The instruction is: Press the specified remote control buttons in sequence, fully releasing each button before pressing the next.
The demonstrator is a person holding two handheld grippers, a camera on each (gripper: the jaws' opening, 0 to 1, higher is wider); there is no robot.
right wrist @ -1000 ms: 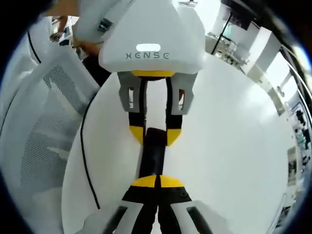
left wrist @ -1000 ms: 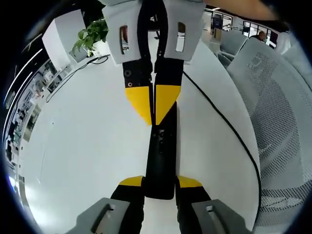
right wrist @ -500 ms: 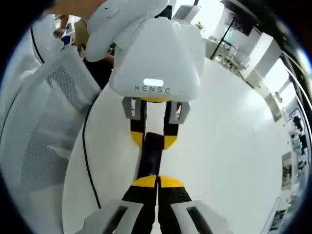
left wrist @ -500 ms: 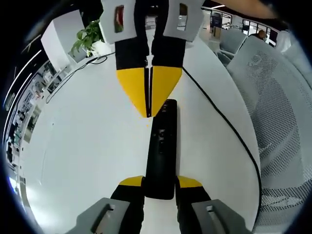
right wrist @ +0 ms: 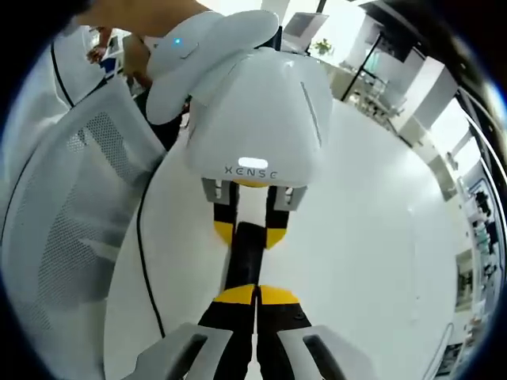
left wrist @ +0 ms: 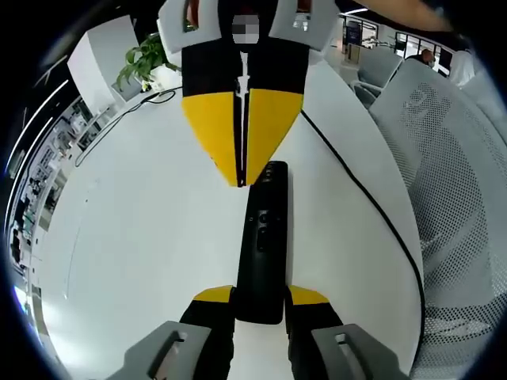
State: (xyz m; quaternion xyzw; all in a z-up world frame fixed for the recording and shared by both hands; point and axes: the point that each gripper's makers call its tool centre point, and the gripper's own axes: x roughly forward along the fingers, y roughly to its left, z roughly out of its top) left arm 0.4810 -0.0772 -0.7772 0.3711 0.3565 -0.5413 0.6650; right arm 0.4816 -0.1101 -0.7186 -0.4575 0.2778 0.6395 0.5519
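Note:
A black remote control (left wrist: 264, 237) lies lengthwise on the white table (left wrist: 135, 237). My left gripper (left wrist: 261, 297) is shut on its near end, one yellow fingertip on each side. My right gripper (left wrist: 242, 178) comes down from the top of the left gripper view, its yellow tips pressed together in a point by the remote's far end and apparently raised off it. In the right gripper view, my right gripper (right wrist: 257, 294) is shut at the bottom, over one end of the remote control (right wrist: 245, 253). The left gripper (right wrist: 249, 233), under its white housing, clamps the other end.
A black cable (left wrist: 356, 186) runs across the table to the right of the remote. A grey mesh chair (left wrist: 451, 198) stands at the table's right edge, and a potted plant (left wrist: 146, 55) sits at the far left. A person's hand (right wrist: 135, 55) holds the left gripper.
My right gripper has lifted off the middle of the remote and drawn back toward its far end, still shut. The left gripper and the remote have stayed put.

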